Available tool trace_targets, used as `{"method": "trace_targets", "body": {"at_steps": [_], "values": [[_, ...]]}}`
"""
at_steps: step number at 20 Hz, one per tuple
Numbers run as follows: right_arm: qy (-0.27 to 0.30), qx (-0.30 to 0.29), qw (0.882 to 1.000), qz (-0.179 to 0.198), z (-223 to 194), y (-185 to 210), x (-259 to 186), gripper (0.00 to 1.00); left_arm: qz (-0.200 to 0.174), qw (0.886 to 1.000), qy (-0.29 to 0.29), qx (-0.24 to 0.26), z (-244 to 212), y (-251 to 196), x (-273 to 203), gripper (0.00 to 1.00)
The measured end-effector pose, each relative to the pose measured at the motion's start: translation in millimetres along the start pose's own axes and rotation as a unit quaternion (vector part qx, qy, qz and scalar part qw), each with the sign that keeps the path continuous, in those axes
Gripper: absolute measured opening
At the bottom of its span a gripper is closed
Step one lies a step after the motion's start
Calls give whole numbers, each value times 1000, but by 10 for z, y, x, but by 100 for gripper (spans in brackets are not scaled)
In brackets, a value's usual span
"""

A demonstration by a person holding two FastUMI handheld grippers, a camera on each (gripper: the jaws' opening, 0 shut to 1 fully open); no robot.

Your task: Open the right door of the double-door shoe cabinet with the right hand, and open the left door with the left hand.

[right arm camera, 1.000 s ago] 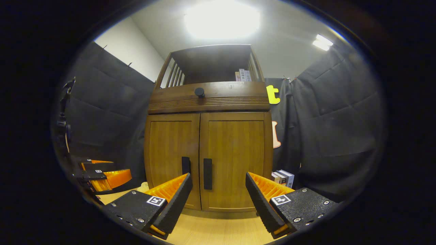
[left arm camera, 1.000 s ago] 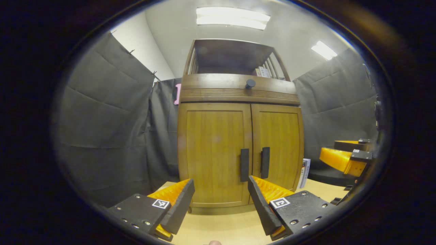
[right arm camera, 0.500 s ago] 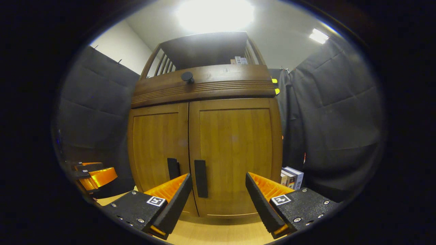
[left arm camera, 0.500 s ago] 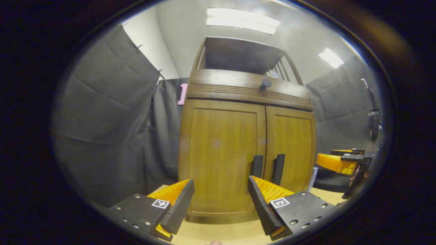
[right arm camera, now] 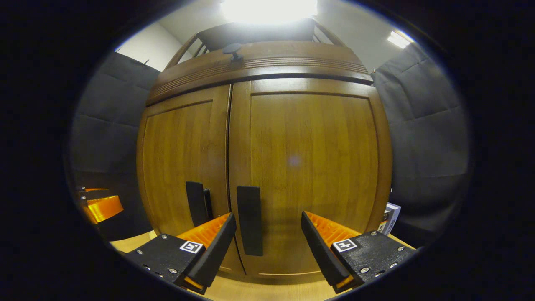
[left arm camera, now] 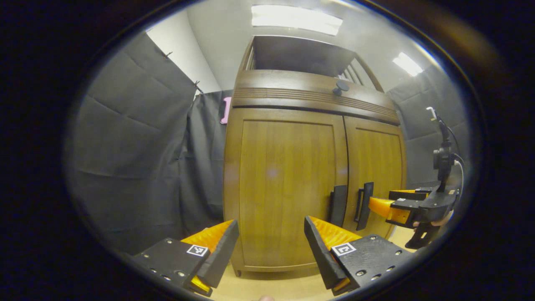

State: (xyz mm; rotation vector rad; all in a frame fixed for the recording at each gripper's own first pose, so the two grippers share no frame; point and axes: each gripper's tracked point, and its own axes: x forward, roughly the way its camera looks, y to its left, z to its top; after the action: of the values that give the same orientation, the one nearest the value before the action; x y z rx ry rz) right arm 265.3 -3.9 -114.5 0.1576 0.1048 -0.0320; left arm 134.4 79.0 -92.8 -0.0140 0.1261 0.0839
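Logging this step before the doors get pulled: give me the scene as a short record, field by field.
cabinet: both doors shut
right handle: black bar, between the open right gripper fingers, untouched
left handle: black bar, just right of the open left gripper, untouched
knob: on the drawer band above the doors
books: beside the cabinet's right foot

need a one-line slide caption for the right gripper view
Open right hand-held gripper nears the closed right door's black handle on the shoe cabinet.

black claw (right arm camera: 267,242) bodies, ribbed orange fingers (right arm camera: 330,230), square tags, silver screws.
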Motion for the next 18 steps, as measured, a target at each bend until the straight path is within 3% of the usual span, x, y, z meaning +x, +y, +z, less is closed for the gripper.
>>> {"method": "trace_targets", "body": {"at_steps": [2, 3, 4, 5, 7, 8, 9, 11, 12, 13, 14, 16, 18], "values": [[-2, 2, 1000, 10, -23, 14, 133, 97, 1, 1000, 3, -2, -53, 79, 51, 86], [-2, -5, 1000, 3, -33, -11, 183, 97, 0, 1000, 4, -7, -67, 94, 60, 95], [0, -18, 1000, -5, -21, -34, 223, 97, 0, 1000, 7, -11, -87, 96, 50, 86], [3, -30, 999, -11, -18, -22, 247, 97, 2, 1000, 10, -15, -100, 92, 30, 86], [9, -41, 999, -13, -103, 12, 265, 96, 8, 1000, 18, -19, -122, 123, 26, 95], [14, -39, 999, -6, -140, 56, 278, 95, 12, 999, 22, -20, -127, 142, 29, 86], [17, -37, 999, 5, -177, 123, 308, 92, 17, 999, 27, -20, -152, 163, 35, 86], [35, -33, 998, 28, -245, 244, 362, 82, 31, 999, 37, -14, -179, 196, 40, 87], [35, -45, 998, 8, -247, 182, 392, 69, 37, 999, 38, -10, -170, 203, 46, 91], [35, -54, 998, -7, -236, 116, 411, 62, 40, 998, 38, -8, -161, 204, 54, 91], [42, -48, 998, -9, -253, 103, 403, 46, 44, 998, 38, -8, -148, 209, 53, 91], [54, -19, 998, -10, -270, 100, 408, 36, 52, 998, 36, -12, -165, 227, 56, 95], [47, -14, 999, -9, -256, 101, 417, 33, 56, 998, 36, -12, -145, 246, -9, 90]]}}
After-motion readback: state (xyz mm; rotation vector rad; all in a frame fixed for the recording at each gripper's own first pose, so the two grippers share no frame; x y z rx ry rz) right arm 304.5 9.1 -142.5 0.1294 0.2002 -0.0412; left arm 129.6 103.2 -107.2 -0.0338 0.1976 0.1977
